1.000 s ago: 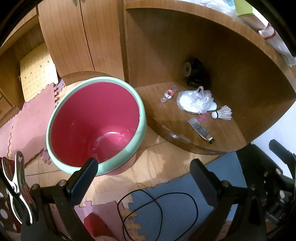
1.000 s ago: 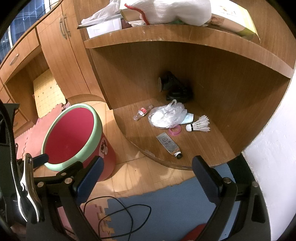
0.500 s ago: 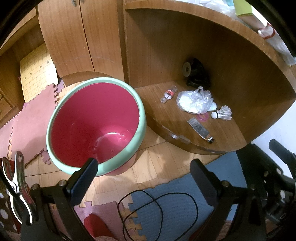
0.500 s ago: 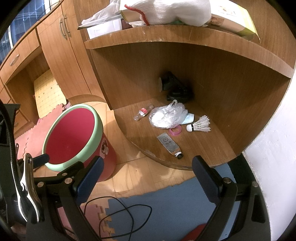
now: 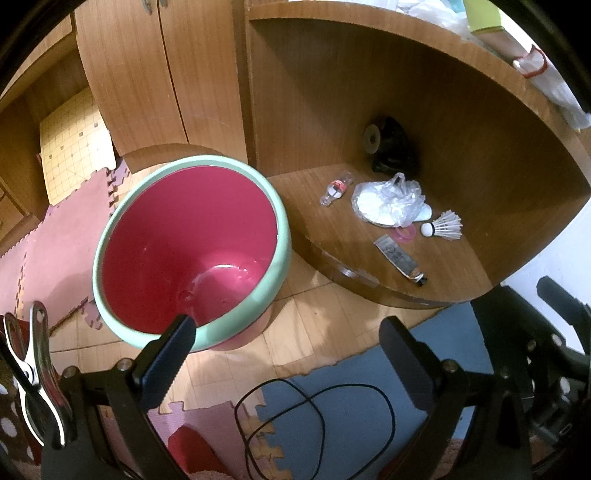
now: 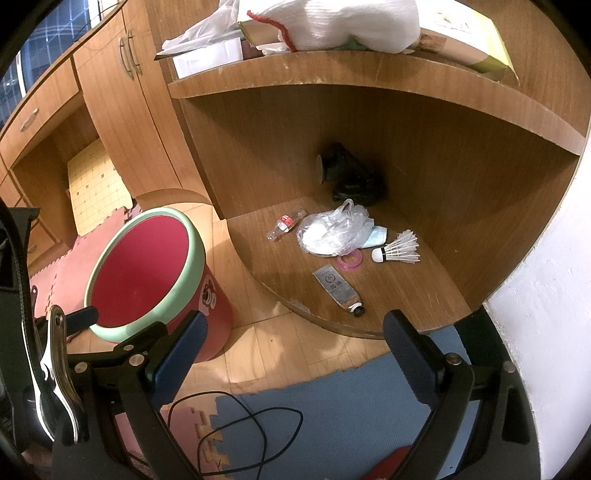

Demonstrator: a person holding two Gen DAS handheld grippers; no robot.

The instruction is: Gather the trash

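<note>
A red bin with a pale green rim (image 5: pixel 192 251) (image 6: pixel 147 273) stands empty on the floor left of a low rounded wooden shelf (image 5: pixel 454 273) (image 6: pixel 417 306). On that shelf lie a small clear bottle (image 5: pixel 335 188) (image 6: pixel 286 223), a crumpled plastic bag (image 5: pixel 389 201) (image 6: pixel 336 230), a pink ring (image 6: pixel 350 261), a flattened tube (image 5: pixel 400 258) (image 6: pixel 338 290) and a white shuttlecock (image 5: pixel 445 227) (image 6: pixel 399 250). My left gripper (image 5: pixel 291 343) hangs open above the floor just in front of the bin. My right gripper (image 6: pixel 295 339) is open too, short of the shelf's front edge, holding nothing.
A black device (image 6: pixel 347 177) sits at the shelf's back corner. A loose black cord (image 5: pixel 317 417) (image 6: pixel 251 428) loops over blue and pink foam floor mats (image 6: pixel 332 406). Cabinet doors (image 5: pixel 147 74) rise behind the bin; a white wall (image 6: pixel 554 295) bounds the right. The upper shelf carries bags and boxes (image 6: pixel 332 22).
</note>
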